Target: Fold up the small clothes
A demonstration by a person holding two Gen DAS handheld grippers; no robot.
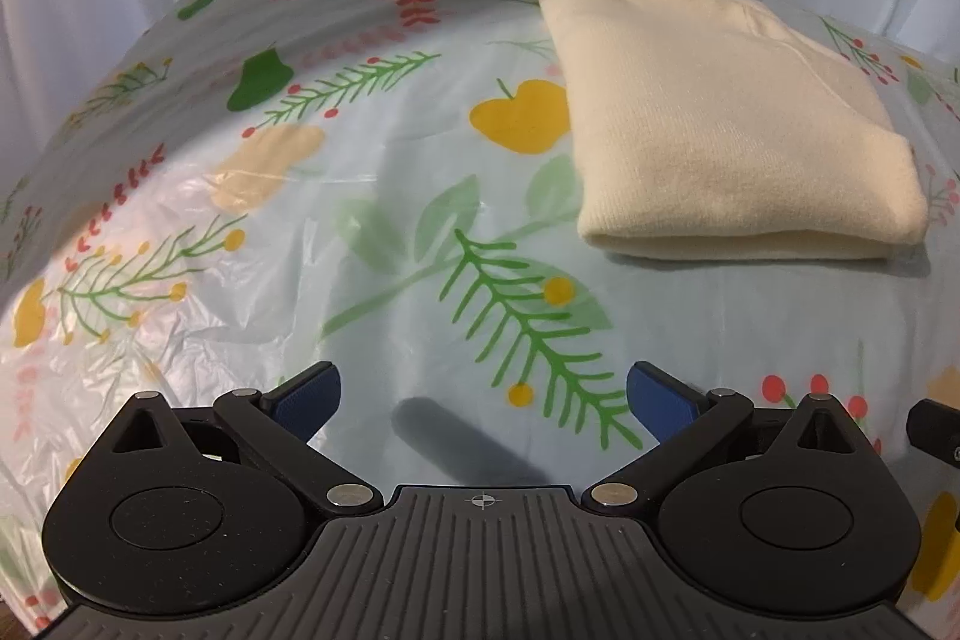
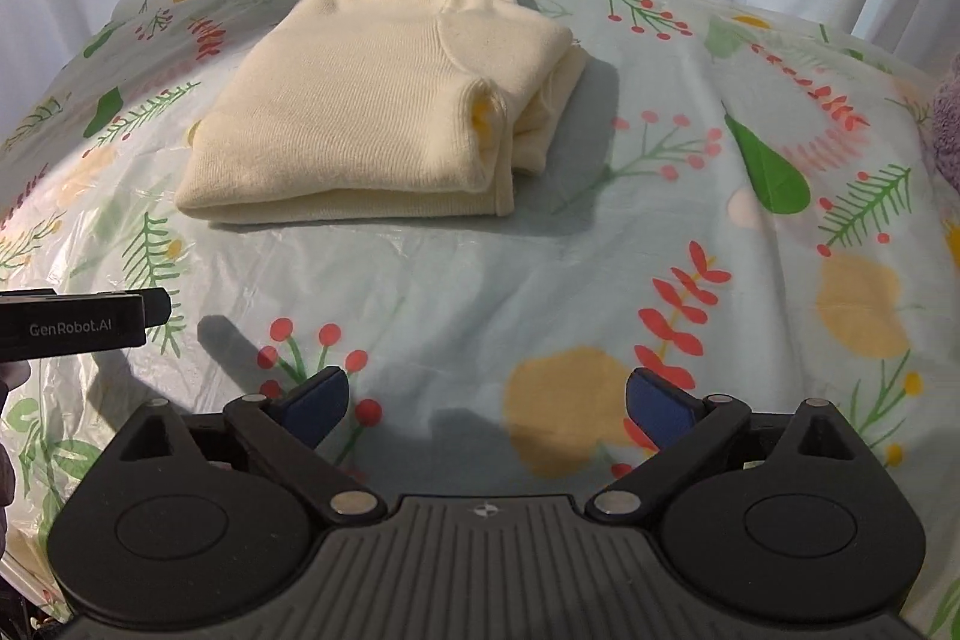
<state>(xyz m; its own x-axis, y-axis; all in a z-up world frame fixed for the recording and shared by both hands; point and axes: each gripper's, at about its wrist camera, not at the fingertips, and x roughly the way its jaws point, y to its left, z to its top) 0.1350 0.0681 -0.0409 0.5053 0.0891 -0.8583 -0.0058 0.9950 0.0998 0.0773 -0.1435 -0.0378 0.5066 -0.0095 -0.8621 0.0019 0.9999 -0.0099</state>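
Both grippers hang empty over the counter, the left gripper [image 1: 483, 400] and the right gripper [image 2: 486, 403] each with jaws spread wide and nothing but the printed plastic cover [image 1: 384, 244] showing between the blue pads. The cream knit sweater [image 2: 372, 112] lies toward the far edge of the counter, well apart from both, already doubled into a thick bundle with its rounded fold facing the near edge.

To my eye the fold is nearly finished, and what remains is tidying. On the bundle's right side a cuff and some loose layers [image 2: 510, 130] stick out past the top layer and gape a little. If the person wants a neat result, I would come in low with the right gripper, take those stray layers together close to their edge, and tuck them under or square them with the top layer, while the left gripper rests lightly on the near-left corner to stop the bundle sliding. The cover looks slick and wrinkled, so any push across it should be slow, or the whole stack may skate toward the far edge and spill open.
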